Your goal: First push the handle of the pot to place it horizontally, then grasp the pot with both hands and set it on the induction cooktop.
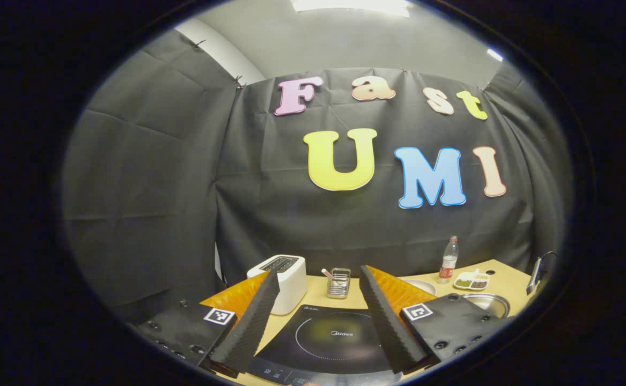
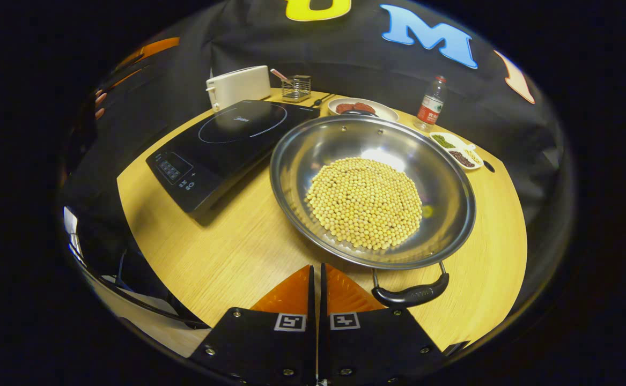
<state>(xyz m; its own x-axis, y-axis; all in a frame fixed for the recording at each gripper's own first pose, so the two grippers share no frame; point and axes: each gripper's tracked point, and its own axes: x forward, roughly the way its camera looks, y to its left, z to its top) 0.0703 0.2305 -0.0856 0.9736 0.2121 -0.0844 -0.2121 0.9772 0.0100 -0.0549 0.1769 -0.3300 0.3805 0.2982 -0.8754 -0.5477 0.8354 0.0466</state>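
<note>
Right gripper view, left to right: a white toaster (image 2: pixel 237 86) stands at the far left of the wooden table (image 2: pixel 237 252), with a wire utensil holder (image 2: pixel 296 88) just to its right. The black induction cooktop (image 2: pixel 227 147) lies on the left half of the table, bare on top. Beside it on the right sits the steel pot (image 2: pixel 372 187), wide and shallow, holding a heap of yellow soybeans (image 2: pixel 366 202). Its near black handle (image 2: pixel 410 292) points toward the camera and lies close to the right gripper (image 2: pixel 317 279), whose fingers are pressed together with nothing between them. Beyond the pot are a plate of red food (image 2: pixel 361 108), a plastic bottle (image 2: pixel 431 106) and a small divided dish (image 2: pixel 457 150) of beans.

Left gripper view, left to right: the left gripper (image 1: pixel 318 321) is held above the near edge of the cooktop (image 1: pixel 329 343), its fingers spread wide apart and empty. The toaster (image 1: pixel 286 279) and utensil holder (image 1: pixel 338 283) stand at the far side; to the right are the bottle (image 1: pixel 448 261), the divided dish (image 1: pixel 472 280) and the rim of the pot (image 1: pixel 487 303), well apart from this gripper.
</note>
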